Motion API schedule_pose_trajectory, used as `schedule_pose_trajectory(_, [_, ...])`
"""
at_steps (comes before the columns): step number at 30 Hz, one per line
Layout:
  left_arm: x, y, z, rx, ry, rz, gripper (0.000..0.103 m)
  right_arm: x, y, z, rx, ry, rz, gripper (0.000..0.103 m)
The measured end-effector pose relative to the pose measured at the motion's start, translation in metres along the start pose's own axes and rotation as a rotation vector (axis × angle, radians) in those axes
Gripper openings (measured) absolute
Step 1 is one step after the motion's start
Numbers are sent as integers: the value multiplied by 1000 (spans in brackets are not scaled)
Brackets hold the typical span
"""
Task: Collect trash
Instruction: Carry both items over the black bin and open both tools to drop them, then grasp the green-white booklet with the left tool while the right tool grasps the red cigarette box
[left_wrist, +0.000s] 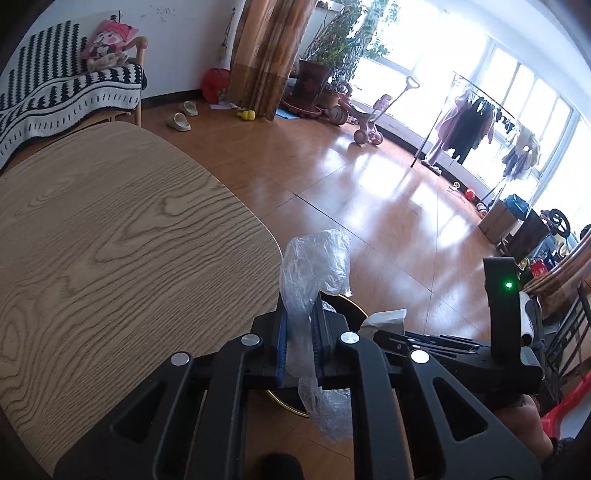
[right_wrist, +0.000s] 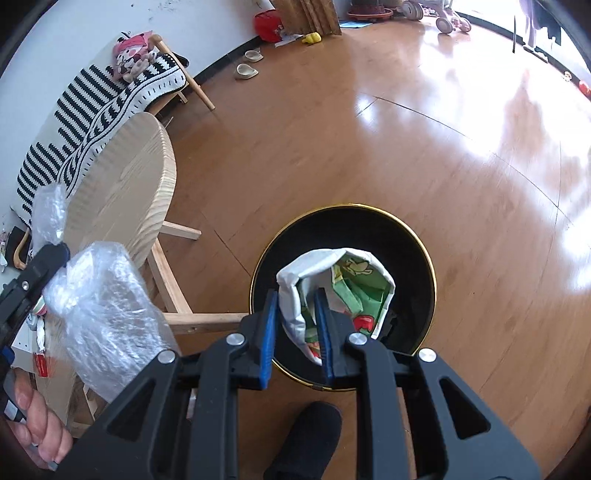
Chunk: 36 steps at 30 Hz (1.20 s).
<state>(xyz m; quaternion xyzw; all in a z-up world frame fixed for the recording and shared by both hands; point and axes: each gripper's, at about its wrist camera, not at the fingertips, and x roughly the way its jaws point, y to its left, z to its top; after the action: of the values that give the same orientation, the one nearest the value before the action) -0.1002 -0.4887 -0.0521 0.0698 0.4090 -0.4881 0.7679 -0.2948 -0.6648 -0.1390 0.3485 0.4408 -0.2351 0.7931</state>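
— Left gripper (left_wrist: 300, 332)?
— Clamped tight on a clear plastic bag (left_wrist: 314, 266), blue fingers (left_wrist: 281, 347) pressed together with the crinkled film squeezed between them. Bunched above the fingertips, more hanging loose below. Held in the air just past the rounded corner of the wooden tabletop (left_wrist: 110, 236), over the floor (left_wrist: 351, 177). Seen from the right wrist view as well: same bag (right_wrist: 103, 310) ballooning beside the tabletop edge (right_wrist: 147, 192), a hand (right_wrist: 37, 424) around the handle low at the left.

— And the right gripper (right_wrist: 295, 325)?
— Closed on a folded paper wrapper (right_wrist: 332, 288), white outside, green and red print inside. One blue finger (right_wrist: 269, 332) against the white outer face, the other inside the fold, so one wall of the paper pinched between them. Hanging directly above the trash bin (right_wrist: 417, 258), a round black one with a gold rim, standing on the floor next to the tabletop's wooden legs (right_wrist: 166, 280).

— Anything inside the bin?
— Dark in there; cannot tell. From the left wrist view only a sliver of gold rim (left_wrist: 354, 302) showing behind the fingers, with the white paper (left_wrist: 384, 321) poking up beside it.

— Around the room?
— Striped black-and-white blanket (left_wrist: 62, 96) over a chair with a plush toy (left_wrist: 107, 44), pair of slippers (left_wrist: 179, 120) near the wall, clothes rack (left_wrist: 469, 122) by the bright windows.
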Motion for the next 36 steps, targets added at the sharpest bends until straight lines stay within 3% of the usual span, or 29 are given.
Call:
schedule_pose_trajectory(2, [4, 1, 2, -2, 6, 4, 11, 4, 11, 8, 15, -1, -12, 22])
schedule_pose_trajectory(3, [7, 1, 2, -5, 11, 5, 11, 4, 9, 8, 23, 3, -17, 29])
schedule_pose_trajectory(4, [10, 0, 3, -6, 15, 4, 11, 4, 8, 9, 37, 2, -20, 52])
schedule_pose_trajectory(6, [14, -2, 3, -3, 19, 4, 11, -1, 4, 10, 50, -23, -27, 78])
schedule_pose_trajectory(18, [42, -24, -2, 10, 26, -8, 12, -33, -24, 11, 157, -136, -55, 80])
schedule_pose_trajectory(19, [46, -25, -2, 8, 24, -3, 17, -37, -27, 10, 164, -148, -57, 81])
schedule_pose_trajectory(21, [52, -27, -3, 5, 26, 2, 37, -40, -28, 12, 170, -162, -57, 81])
schedule_pose_trajectory(22, [54, -27, -3, 2, 25, 5, 54, -41, -28, 12, 172, -167, -55, 82])
schedule_pose_trajectory(23, [55, -27, -4, -2, 22, 2, 63, -42, -28, 12, 173, -170, -54, 82])
schedule_pose_trajectory(31, [47, -28, -2, 7, 20, -5, 78, -46, -17, 16, 163, -184, -37, 82])
schedule_pose_trajectory(36, [15, -8, 3, 10, -5, 30, 90, -48, 22, 20, 95, -193, -14, 85])
